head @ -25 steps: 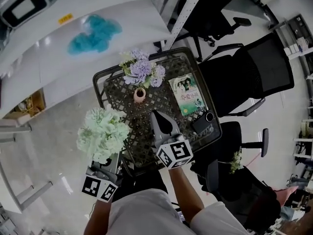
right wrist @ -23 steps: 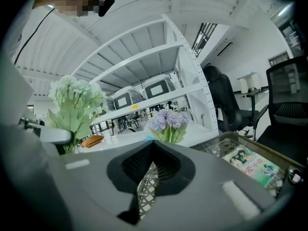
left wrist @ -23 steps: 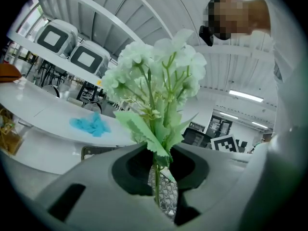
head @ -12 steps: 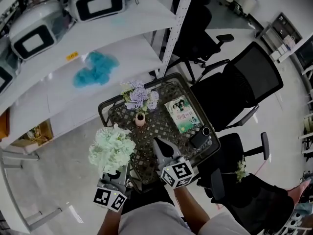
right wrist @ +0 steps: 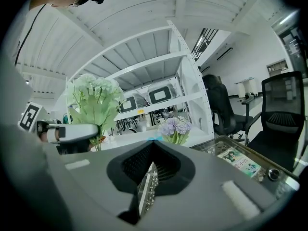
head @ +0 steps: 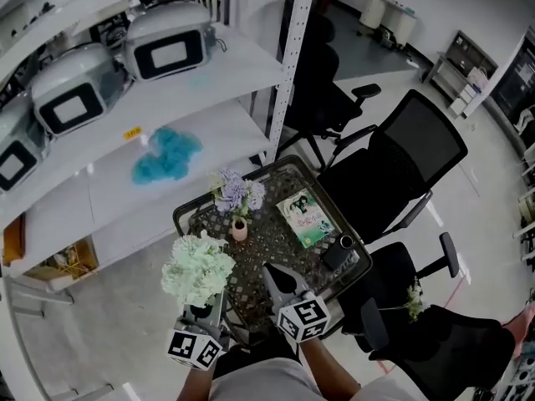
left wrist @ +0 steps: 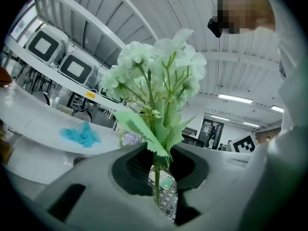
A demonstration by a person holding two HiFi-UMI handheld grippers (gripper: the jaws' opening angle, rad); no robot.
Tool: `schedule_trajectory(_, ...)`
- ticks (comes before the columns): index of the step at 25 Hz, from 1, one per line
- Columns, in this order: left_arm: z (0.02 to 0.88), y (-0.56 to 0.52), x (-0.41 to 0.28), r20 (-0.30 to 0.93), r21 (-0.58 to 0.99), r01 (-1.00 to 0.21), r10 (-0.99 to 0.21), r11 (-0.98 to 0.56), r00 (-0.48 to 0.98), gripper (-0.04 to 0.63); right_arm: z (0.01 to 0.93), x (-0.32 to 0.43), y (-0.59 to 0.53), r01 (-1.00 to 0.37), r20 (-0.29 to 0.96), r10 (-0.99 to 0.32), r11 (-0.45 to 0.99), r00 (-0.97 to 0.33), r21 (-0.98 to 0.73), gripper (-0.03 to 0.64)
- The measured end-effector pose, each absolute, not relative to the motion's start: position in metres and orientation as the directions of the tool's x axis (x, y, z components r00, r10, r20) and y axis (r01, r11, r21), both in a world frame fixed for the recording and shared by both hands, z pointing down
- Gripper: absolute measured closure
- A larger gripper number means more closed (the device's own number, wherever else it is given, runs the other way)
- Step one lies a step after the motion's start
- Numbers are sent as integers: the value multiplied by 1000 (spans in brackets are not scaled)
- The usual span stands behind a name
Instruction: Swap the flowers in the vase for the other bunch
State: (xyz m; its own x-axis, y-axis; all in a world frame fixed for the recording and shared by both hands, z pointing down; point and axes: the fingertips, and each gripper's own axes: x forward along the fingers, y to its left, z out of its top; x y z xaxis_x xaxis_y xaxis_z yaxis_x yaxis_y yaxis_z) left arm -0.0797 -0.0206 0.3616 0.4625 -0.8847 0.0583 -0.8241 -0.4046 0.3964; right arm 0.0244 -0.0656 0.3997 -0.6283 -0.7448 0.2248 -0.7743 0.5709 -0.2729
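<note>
The left hand-held gripper (left wrist: 156, 177) has its jaws nearly together, pinching the thin stem of the pale green bunch (left wrist: 156, 76). The bunch stands upright above the jaws. In the head view it (head: 198, 267) hangs in the air over the left front edge of the worktop (head: 276, 242), apart from the vase (head: 240, 229).

The right hand-held gripper (right wrist: 144, 186) has its jaws shut tight with nothing between them. It (head: 280, 278) points over the front edge of the worktop, beside the left one.

The small vase stands upright near the back left part of the worktop, with the purple bunch (head: 234, 195) in it. A book (head: 306, 217) lies flat to its right. A small dark thing (head: 338, 253), maybe a phone, lies near the right front edge.

Bare floor (head: 109, 324) lies open on the left. Black chairs (head: 393, 165) crowd the right side and back. A white shelf (head: 209, 107) with a blue cloth (head: 165, 154) sits just behind the worktop.
</note>
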Motion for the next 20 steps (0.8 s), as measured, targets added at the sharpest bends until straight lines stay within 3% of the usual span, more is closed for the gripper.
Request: schedule_trajectory(20, 337, 20, -78, -6, 366, -806, -867, -465, 497, 525, 369, 19, 0, -771, 204, -747, 584, -633, -255, 612)
